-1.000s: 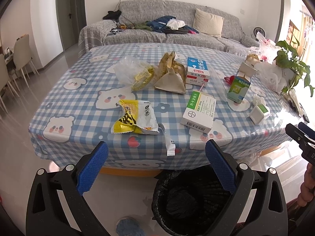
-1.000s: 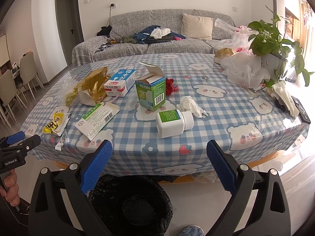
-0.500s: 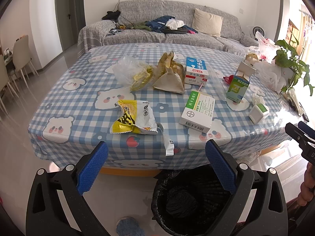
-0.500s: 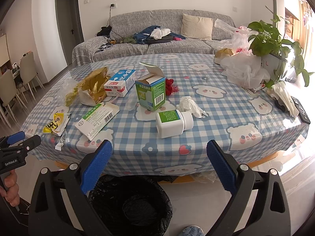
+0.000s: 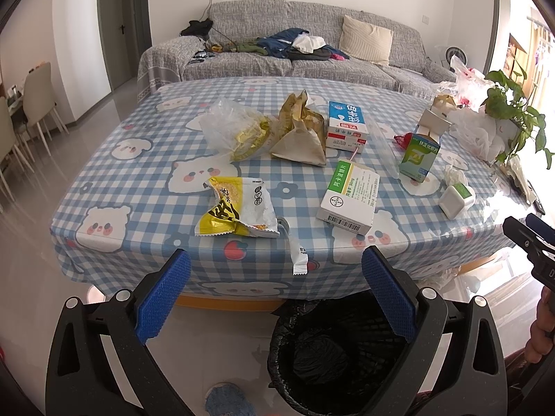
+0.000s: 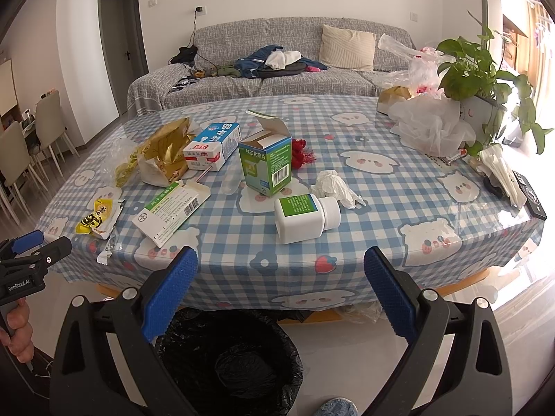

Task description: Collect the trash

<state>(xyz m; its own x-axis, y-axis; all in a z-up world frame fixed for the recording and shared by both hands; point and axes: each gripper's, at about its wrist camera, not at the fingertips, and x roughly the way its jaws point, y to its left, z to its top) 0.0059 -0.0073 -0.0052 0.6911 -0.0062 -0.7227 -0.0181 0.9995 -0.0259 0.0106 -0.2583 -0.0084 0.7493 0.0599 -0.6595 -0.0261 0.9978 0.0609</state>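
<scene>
Hovering wide open and empty, left claw [image 5: 275, 289] and right claw [image 6: 281, 282]; trash, e.g. yellow wrapper [image 5: 237, 208] and white bottle [image 6: 305, 216], lies ahead on counter [image 6: 399, 187]. Bin [image 6: 229, 360] below has only its liner, approx. nothing collected.

Grippers: two are seen, the left gripper [image 5: 275, 291] and the right gripper [image 6: 281, 289], both held wide apart, nothing between the blue pads.
Bins: one black-lined trash bin [image 6: 229, 357] is counted on the floor.
Boxes: three – a flat white medicine box [image 5: 348, 198], an opened green box [image 6: 267, 163], a blue-and-white carton [image 5: 347, 124].
Bottles: just one white pill bottle [image 6: 305, 217], lying on its side.
Wrappers: one yellow snack packet [image 5: 239, 208], one small sachet [image 5: 299, 256], one gold foil bag [image 6: 166, 149], one clear plastic bag [image 5: 236, 131].
Tissues: one crumpled tissue [image 6: 334, 187] by the bottle.
Plants: one potted plant [image 6: 482, 79].
</scene>
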